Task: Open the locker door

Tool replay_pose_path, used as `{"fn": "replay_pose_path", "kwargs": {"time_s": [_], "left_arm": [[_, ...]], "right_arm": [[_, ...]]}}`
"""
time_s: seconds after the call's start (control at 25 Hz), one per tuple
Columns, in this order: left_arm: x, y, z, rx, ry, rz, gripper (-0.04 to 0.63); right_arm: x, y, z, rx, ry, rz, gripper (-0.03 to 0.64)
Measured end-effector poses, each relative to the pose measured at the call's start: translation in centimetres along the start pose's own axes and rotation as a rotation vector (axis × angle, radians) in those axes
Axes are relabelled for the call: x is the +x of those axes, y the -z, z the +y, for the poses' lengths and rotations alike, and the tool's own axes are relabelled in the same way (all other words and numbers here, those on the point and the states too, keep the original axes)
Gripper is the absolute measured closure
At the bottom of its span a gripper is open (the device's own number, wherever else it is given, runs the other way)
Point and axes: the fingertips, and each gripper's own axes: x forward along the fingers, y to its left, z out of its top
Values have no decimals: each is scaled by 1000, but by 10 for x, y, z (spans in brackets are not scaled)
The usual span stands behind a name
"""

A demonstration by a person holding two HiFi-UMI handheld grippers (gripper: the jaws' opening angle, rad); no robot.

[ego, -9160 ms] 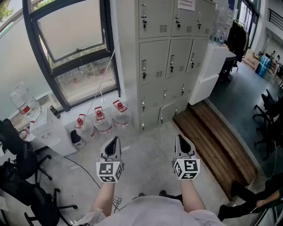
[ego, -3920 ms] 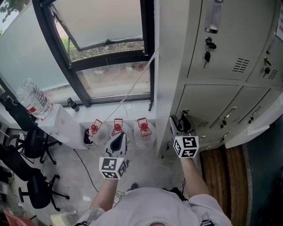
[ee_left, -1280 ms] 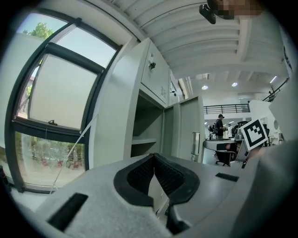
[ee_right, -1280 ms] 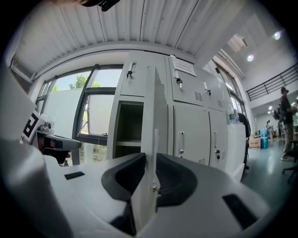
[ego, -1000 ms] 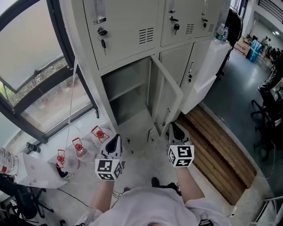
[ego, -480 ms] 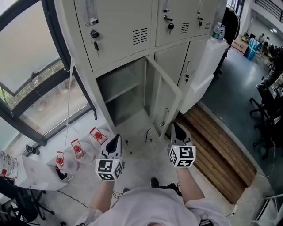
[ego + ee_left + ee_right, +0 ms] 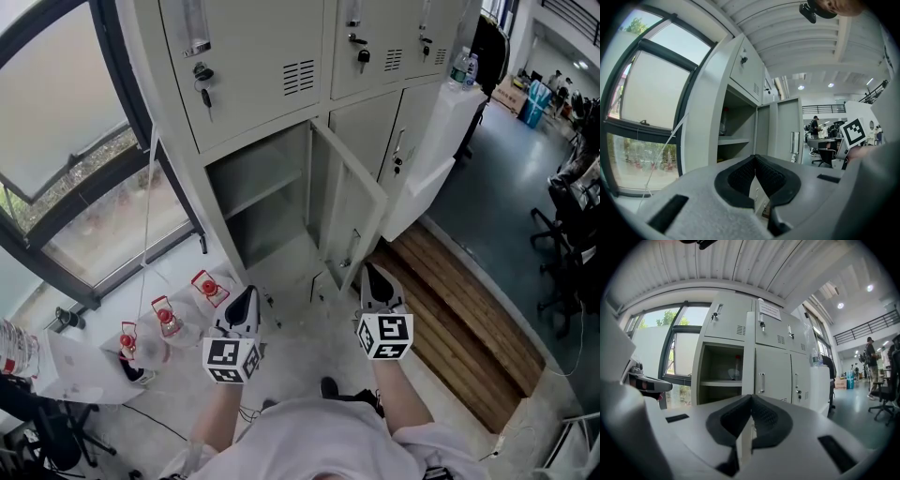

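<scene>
The grey locker bank (image 7: 253, 66) has one lower door (image 7: 352, 217) swung wide open toward me, showing a compartment with a shelf (image 7: 265, 192). My right gripper (image 7: 374, 278) is shut and holds nothing, hanging just below and in front of the door's free edge without touching it. My left gripper (image 7: 243, 306) is shut and holds nothing, over the floor in front of the open compartment. In the left gripper view the door (image 7: 787, 136) stands beyond the left gripper (image 7: 754, 159). The right gripper view has the door (image 7: 748, 366) nearly edge-on behind the right gripper (image 7: 751, 398).
Three red-capped water jugs (image 7: 169, 319) sit on the floor by the window (image 7: 84, 178). A wooden platform (image 7: 459, 319) and a white counter (image 7: 436, 150) lie to the right, with office chairs (image 7: 572, 244) beyond. A bottle (image 7: 736, 367) stands inside the open locker.
The lockers were all closed earlier, and the right gripper was at this door's handle. The door now stands open and both grippers have drawn back. Over the last second little moves.
</scene>
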Motion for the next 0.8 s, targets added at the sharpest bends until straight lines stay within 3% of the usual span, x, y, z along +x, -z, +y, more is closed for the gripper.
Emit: {"fn": "replay_pose_path", "kwargs": {"time_s": [0.4, 0.8], "left_arm": [[-12, 0, 1, 2, -17, -9, 588], [-39, 0, 22, 17, -105, -19, 587]], "right_arm": [[-14, -2, 29, 5, -54, -29, 604], [-15, -3, 82, 7, -176, -41, 604]]}}
